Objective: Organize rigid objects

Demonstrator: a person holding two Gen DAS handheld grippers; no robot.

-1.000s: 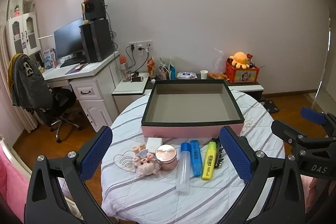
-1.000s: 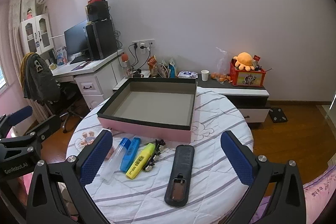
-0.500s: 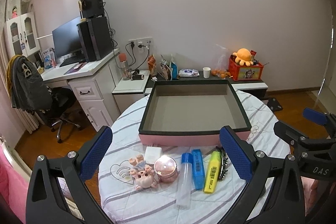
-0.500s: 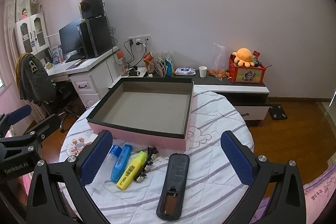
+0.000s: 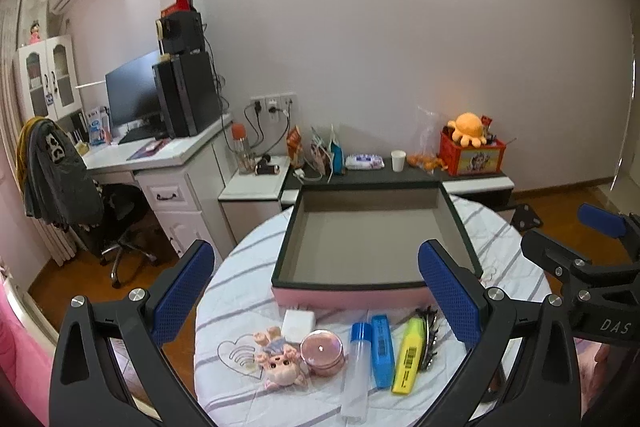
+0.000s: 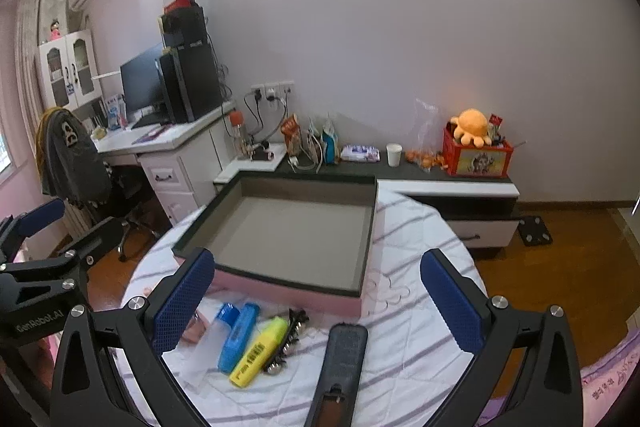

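Both claws spread wide and gripping nothing: left claw (image 5: 316, 291) hanging above the row of small stuff, right claw (image 6: 318, 297) above the remote (image 6: 340, 367). Nothing in the box (image 5: 372, 239) yet, totally bare inside.

All the rigid bits parked just in front of the box's pink front wall on the round counter (image 5: 240, 291): white charger block (image 5: 298, 321), pig figurine (image 5: 280, 363), pink round tin (image 5: 323, 351), clear tube with blue cap (image 5: 356, 367), blue highlighter (image 5: 382, 355), yellow highlighter (image 5: 408, 359), dark hair clip (image 5: 428, 339).

Risky part, probably: everything packed side by side in front of the box, so easy to nudge a neighbour when going for one. Tube looks round and slick, likely to roll or squirt out of a pinch. Tablecloth could bunch up under a finger too.

Compared with a second ago: both views closer to the box, items lower in frame, nothing on the counter shifted.
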